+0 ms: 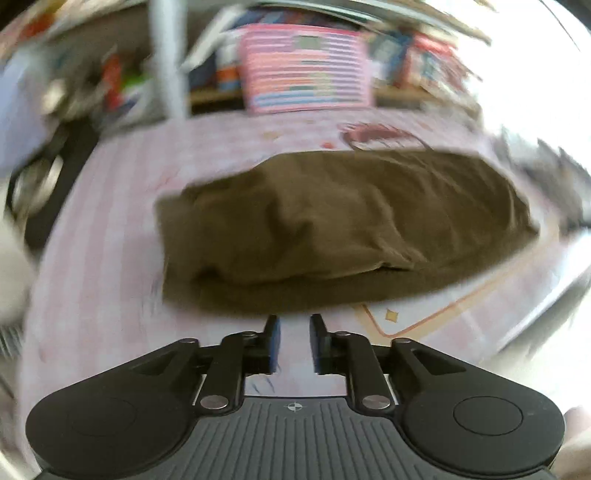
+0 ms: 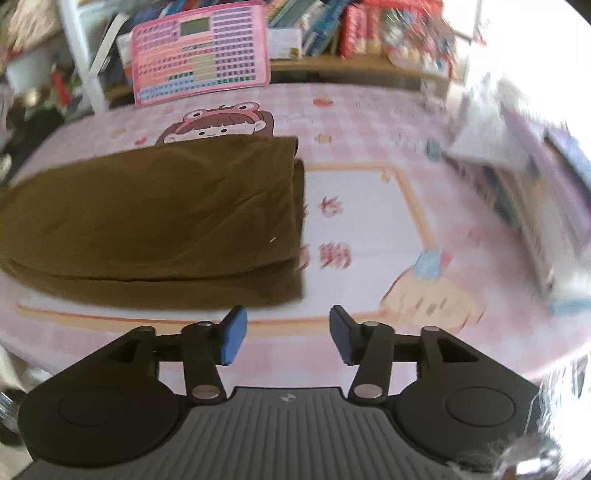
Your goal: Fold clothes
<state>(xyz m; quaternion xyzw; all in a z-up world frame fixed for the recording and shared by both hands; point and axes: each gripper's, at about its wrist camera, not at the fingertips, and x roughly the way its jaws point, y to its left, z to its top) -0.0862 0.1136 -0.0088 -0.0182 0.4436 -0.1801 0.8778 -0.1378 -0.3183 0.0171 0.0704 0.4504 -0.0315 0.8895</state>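
While a pink checked tablecloth (image 2: pixel 369 122) with cartoon prints covers the whole table, one brown garment (image 2: pixel 155 214) lies folded on it, doubled so that an upper layer sits slightly back from the lower layer along the near edge. In the right wrist view the garment fills the left half of the table and its far edge hides the lower part of a printed cartoon girl (image 2: pixel 218 123); in the left wrist view the same garment (image 1: pixel 343 229) lies straight ahead, blurred by motion.

Behind the table stands one pink keyboard-style toy board (image 2: pixel 201 51) propped against a shelf of books (image 2: pixel 317 26), beside a white post (image 2: pixel 81 55). A stack of books or boxes (image 2: pixel 524 184) sits at the table's right side, too blurred to count.

Two grippers show, one per view. The left gripper (image 1: pixel 294 332) is held low and level just short of the garment's near edge, its blue-padded fingers (image 1: pixel 274 343) narrowly parted with nothing between them. The right gripper (image 2: pixel 288 328) hovers off the garment's near right corner over the bare cloth, its jaws spread wide and empty, apart from the fabric.
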